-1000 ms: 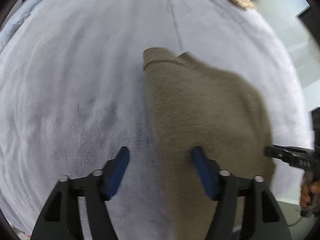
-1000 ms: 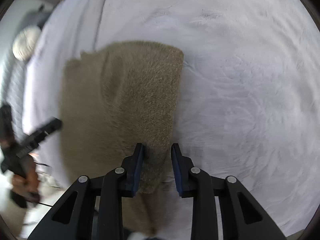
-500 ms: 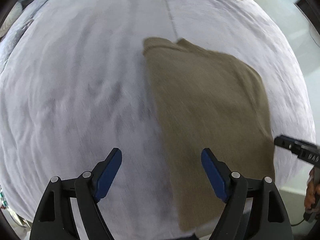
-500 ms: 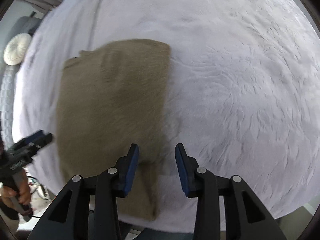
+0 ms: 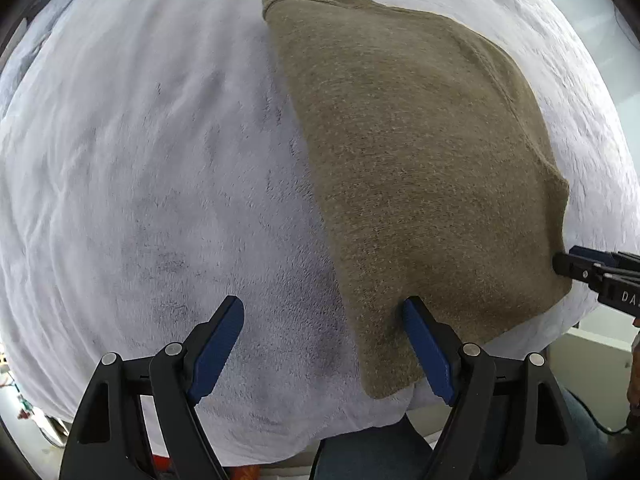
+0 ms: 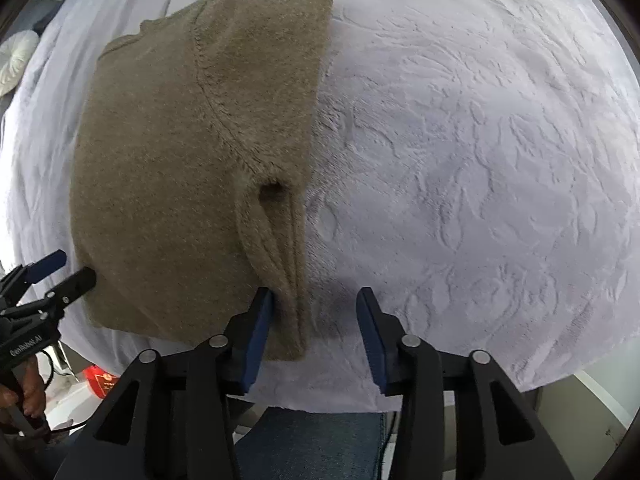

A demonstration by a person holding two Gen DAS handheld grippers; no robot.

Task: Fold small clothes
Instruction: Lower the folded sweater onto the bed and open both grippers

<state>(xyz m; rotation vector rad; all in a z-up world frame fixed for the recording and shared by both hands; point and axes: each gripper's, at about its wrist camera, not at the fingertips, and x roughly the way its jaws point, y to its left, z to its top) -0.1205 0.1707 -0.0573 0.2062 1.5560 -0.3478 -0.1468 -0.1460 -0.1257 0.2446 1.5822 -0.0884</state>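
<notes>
your left gripper (image 5: 323,346) sits low in the frame, jaws spread wide and holding nothing, straddling the near left edge of the brown sweater (image 5: 420,160). your right gripper (image 6: 316,332) is low in its view, jaws apart and empty too — the rolled near right corner lies between them. the sweater lies folded to a compact block on the white blanket (image 6: 480,140), sleeve tucked over. i'd judge the side folds done — a last fold across is probably left.

A pale lavender plush blanket (image 6: 480,160) covers the surface, with a round white pleated cushion (image 6: 16,62) beyond its far left edge and daylight falling evenly.
</notes>
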